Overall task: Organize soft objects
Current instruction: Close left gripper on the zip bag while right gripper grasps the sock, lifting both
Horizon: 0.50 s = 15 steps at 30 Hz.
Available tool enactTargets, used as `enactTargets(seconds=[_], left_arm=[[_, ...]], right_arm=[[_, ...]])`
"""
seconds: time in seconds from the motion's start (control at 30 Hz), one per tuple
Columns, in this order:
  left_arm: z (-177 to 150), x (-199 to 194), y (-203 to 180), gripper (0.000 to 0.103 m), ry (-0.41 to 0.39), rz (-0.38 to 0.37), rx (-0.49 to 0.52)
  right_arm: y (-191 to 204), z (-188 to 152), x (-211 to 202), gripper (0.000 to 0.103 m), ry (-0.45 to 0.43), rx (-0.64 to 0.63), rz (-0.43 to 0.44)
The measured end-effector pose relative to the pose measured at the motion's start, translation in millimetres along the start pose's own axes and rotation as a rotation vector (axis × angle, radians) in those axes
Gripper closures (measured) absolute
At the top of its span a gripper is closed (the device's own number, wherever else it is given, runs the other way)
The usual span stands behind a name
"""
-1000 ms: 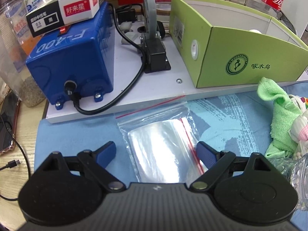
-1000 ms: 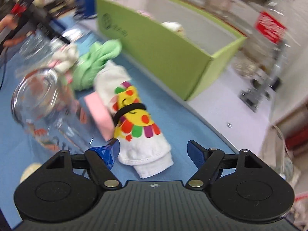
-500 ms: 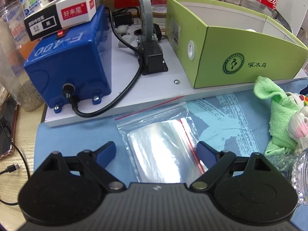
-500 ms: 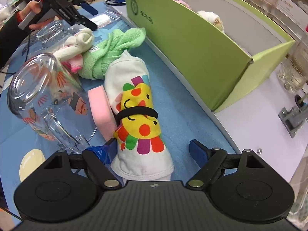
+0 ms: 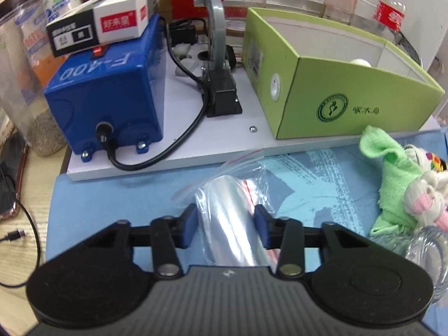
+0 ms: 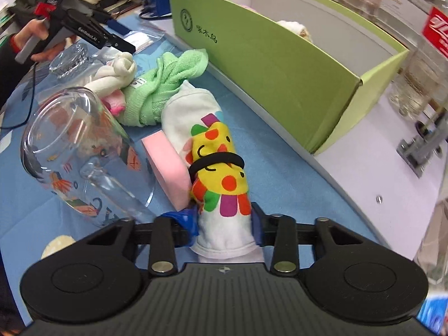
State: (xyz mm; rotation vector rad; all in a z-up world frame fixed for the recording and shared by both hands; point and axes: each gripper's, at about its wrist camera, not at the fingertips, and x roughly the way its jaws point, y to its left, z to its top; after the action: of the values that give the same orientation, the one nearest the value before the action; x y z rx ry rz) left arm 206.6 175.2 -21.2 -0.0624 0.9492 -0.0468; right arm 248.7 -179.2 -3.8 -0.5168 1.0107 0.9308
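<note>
My left gripper (image 5: 225, 224) is closing its jaws on a clear zip bag (image 5: 232, 204) on the blue mat (image 5: 322, 173). The bag bulges up between the blue pads, which press on its sides. My right gripper (image 6: 225, 224) is shut on the near end of a rolled white cloth (image 6: 212, 151) with a colourful print and a black band. A green towel (image 6: 156, 84) and a knotted white cloth (image 6: 117, 70) lie beyond it. The open green box (image 6: 266, 64) stands to the right, with a pale soft thing inside.
A glass mug (image 6: 75, 151) lies on its side left of the roll, with a pink sponge (image 6: 168, 165) between them. A blue machine (image 5: 106, 92) with a black cable sits on a white board (image 5: 196, 140) behind the bag. Bottles and jars line the back.
Both grippers have closed: the left on the zip bag, which now bunches upward, the right on the rolled cloth. The right gripper has come closer to the roll.
</note>
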Motion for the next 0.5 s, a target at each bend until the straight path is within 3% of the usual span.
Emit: enactTargets(seconds=[0.1,0.3,0.5], left_arm=[[1,-12,6,0.073,-0.016,-0.035,-0.053],[11,-57,3,0.073,-0.107,-0.077,-0.072],[32,-95,-9,0.073,-0.197,-0.165,-0.068]], right_arm=[[6,-12,-8,0.087,-0.030,0.110,-0.041],[12,-50,-53,0.087,-0.160,0.320,-0.157],[25,-60,-98,0.087,-0.352,0.428,-0.154]])
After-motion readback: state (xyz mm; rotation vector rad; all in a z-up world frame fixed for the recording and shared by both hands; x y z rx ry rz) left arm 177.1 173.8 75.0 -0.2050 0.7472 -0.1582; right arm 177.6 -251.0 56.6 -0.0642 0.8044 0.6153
